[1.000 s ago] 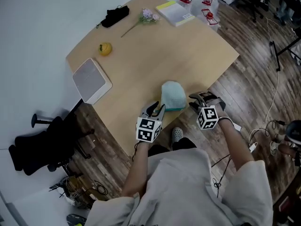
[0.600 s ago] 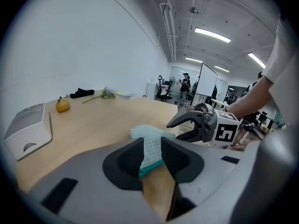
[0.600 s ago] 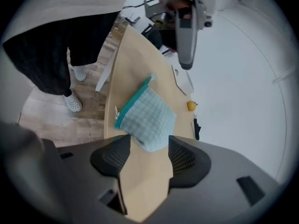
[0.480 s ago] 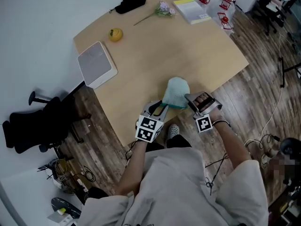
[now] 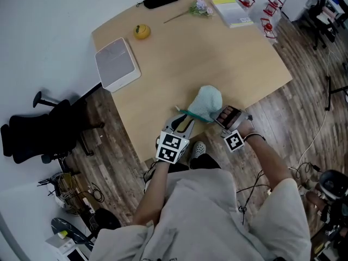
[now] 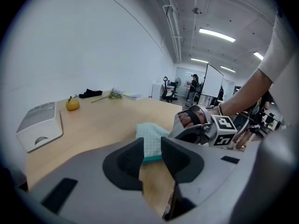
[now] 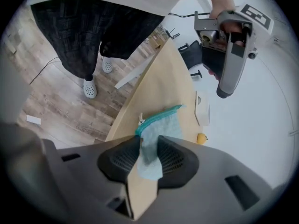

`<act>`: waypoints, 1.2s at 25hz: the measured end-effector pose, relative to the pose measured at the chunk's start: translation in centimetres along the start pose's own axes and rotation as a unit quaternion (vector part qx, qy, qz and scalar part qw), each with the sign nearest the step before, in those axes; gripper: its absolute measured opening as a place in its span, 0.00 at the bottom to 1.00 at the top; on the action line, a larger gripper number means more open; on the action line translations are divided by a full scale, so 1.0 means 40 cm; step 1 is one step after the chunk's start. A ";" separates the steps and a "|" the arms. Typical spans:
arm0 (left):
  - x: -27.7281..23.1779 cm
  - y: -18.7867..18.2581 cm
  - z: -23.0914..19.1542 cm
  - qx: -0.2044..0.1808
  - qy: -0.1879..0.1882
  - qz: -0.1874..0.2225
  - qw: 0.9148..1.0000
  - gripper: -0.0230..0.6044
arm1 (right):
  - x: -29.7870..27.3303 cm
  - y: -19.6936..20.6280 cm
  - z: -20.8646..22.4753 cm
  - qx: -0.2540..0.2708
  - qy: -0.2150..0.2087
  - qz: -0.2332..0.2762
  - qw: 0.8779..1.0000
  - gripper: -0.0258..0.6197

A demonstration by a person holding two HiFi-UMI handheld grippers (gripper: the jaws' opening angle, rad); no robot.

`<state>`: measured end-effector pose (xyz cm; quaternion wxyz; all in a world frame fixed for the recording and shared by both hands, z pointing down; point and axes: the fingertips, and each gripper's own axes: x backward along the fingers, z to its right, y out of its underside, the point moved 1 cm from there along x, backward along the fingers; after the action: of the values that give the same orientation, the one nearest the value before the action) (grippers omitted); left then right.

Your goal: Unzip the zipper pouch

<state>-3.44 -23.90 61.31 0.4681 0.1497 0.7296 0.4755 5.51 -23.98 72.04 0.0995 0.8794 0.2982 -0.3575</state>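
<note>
Mint fabric zipper pouch (image 5: 207,103) at table (image 5: 179,58) edge, lower centre | we judge it soft, light | right gripper (image 7: 149,155) clamped on its cloth | left gripper (image 6: 150,155) slightly apart, empty | we'd pinch the zipper pull (image 7: 140,121)

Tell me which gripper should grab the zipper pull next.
Left. The right gripper is clamped on the pouch cloth, anchoring it; the left gripper, jaws apart and empty, faces the teal zipper edge.
</note>
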 end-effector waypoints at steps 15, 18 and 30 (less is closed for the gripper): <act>0.036 -0.057 -0.046 -0.002 -0.020 0.035 0.999 0.23 | 0.035 0.030 0.164 -0.375 0.022 0.022 0.927 0.08; 0.033 -0.068 -0.051 -0.018 -0.013 0.036 0.999 0.24 | 0.051 0.039 0.198 -0.440 0.020 0.043 0.897 0.08; 0.018 -0.171 -0.026 -0.189 0.061 0.019 0.980 0.24 | 0.141 0.058 0.280 -0.616 -0.039 0.166 0.769 0.08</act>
<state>-3.14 -27.42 55.34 0.4336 0.0429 0.6506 0.6220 3.70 -27.64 59.95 0.6896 0.6503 0.2993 -0.1093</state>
